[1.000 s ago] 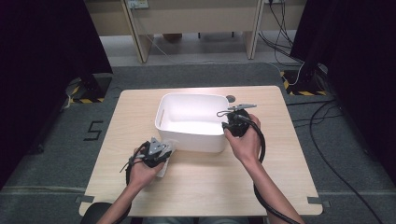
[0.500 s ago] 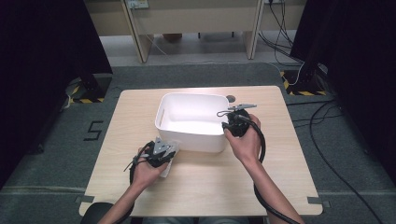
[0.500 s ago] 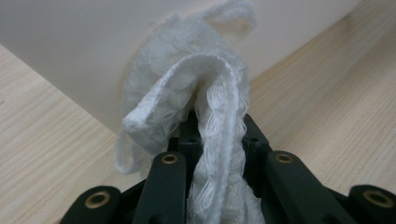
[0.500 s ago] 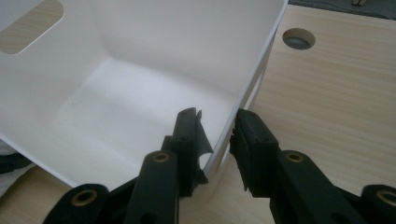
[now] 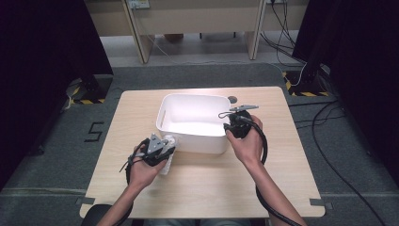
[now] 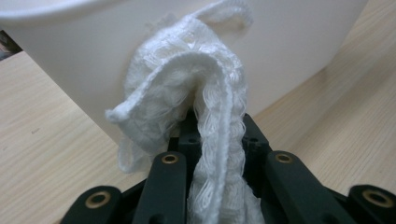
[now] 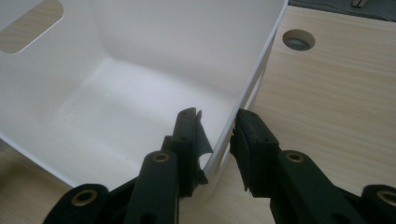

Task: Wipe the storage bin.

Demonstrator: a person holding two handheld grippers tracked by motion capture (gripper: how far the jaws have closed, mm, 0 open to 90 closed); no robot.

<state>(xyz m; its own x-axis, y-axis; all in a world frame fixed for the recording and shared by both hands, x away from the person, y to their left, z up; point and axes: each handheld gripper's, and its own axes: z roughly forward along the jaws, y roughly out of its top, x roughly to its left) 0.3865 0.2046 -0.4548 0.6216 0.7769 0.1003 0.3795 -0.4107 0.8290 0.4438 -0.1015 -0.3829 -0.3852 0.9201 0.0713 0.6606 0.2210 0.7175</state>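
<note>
Hanging from the left gripper [image 5: 159,149], a white knitted cloth [image 6: 187,98] is pinched between closed jaws, just beside the near wall of the white tub [image 5: 207,141]. The tub's opening lies up and far-right of the cloth. The tub's right rim is straddled by the right gripper [image 7: 215,135], its jaws set on either side of the wall.

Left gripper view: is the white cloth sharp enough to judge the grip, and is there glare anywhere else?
Left gripper view: the white cloth is in focus, its knit readable, clamped in the left gripper; the bin behind is soft. High view: the bin's floor is blown out white. Right gripper view: evenly lit, bin wall sharp at the right gripper.
</note>
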